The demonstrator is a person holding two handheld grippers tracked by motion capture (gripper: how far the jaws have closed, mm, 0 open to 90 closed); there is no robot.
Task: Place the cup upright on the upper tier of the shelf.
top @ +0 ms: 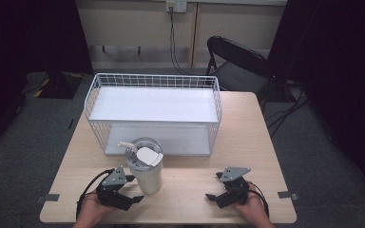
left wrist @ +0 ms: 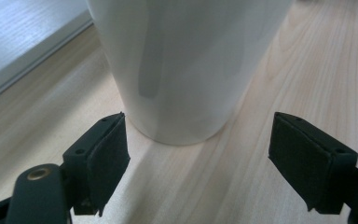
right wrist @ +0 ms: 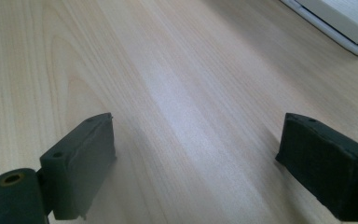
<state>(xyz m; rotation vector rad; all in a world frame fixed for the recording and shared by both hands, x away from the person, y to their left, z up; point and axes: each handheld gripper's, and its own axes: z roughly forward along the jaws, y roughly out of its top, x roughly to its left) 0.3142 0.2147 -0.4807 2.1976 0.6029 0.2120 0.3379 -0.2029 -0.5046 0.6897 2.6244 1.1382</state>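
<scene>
Dark curtains flank the room; grey carpet, a black folding chair [top: 237,61] behind a light wood-grain table [top: 261,137]. A white wire rack [top: 154,114] with two flat white shelves stands at the table's centre

Object of interest: white tumbler [top: 145,167], upright, on the table just in front of the rack's lower shelf, left of centre. Clear domed lid [top: 144,155] with a white flip tab, and a pale straw [top: 126,145] leaning to the left. Body is smooth, glossy and tapers toward the base; the left gripper view shows soft reflections on its wall

Left gripper [top: 125,189]: jaws spread wide, holding nothing, sitting just beside the tumbler's foot. In its own view the black pads frame the cup's base, one pad almost at the wall, contact not certain. Right gripper [top: 216,187]: jaws likewise apart and empty, over bare wood, well apart from the tumbler; a corner of the rack's shelf shows far off in its view

Pads look like matte foam or rubber, blocky, screw holes on the backing

Risks (judgement):
- tall, narrow-footed cup; a low pinch or side nudge from the near pad could tip it toward the rack
- slick tapered wall may slide up out of a squeeze
- contents unknown; the lid's seal cannot be judged, so a tip could spill
- straw could catch the rack wires if the cup is lifted inward
</scene>
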